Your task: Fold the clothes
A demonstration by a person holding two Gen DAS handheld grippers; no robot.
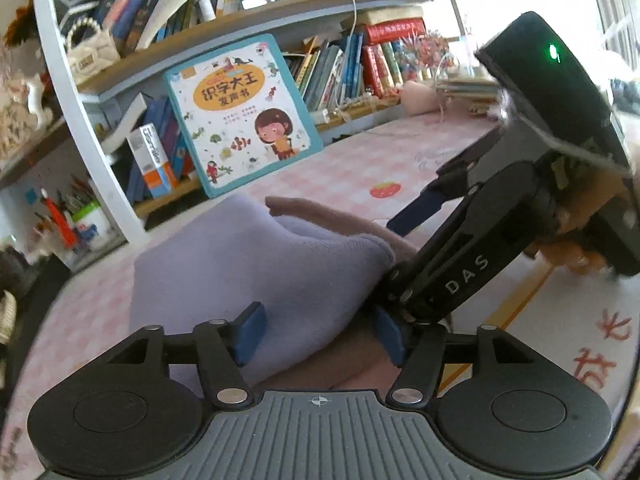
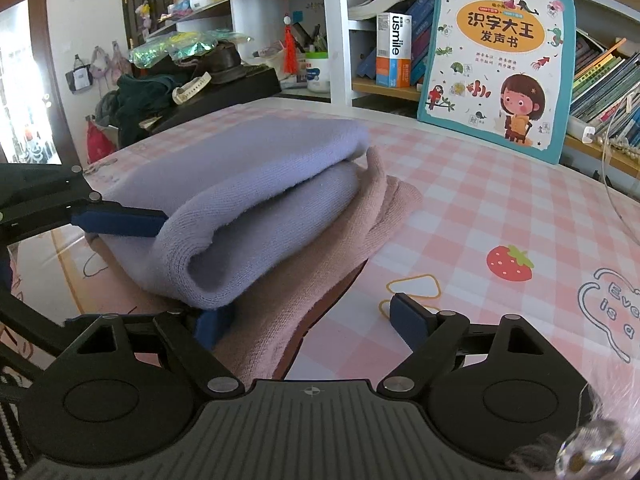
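A folded lavender cloth (image 1: pixel 256 264) lies on top of a folded pink cloth (image 1: pixel 320 372) on the checked table; both also show in the right wrist view, lavender (image 2: pixel 248 200) over pink (image 2: pixel 332 256). My left gripper (image 1: pixel 320 332) is open, its blue pads either side of the lavender cloth's near corner. My right gripper (image 2: pixel 312 324) is open at the stack's near edge, its left pad (image 2: pixel 212 328) tucked under the lavender fold. The right gripper also shows in the left wrist view (image 1: pixel 400 264).
A children's picture book (image 2: pixel 496 60) leans against the bookshelf (image 1: pixel 256 12) at the table's far edge. A dark keyboard with clothes and clutter (image 2: pixel 192 84) stands at the far left. The pink checked tablecloth (image 2: pixel 500 208) lies to the right of the stack.
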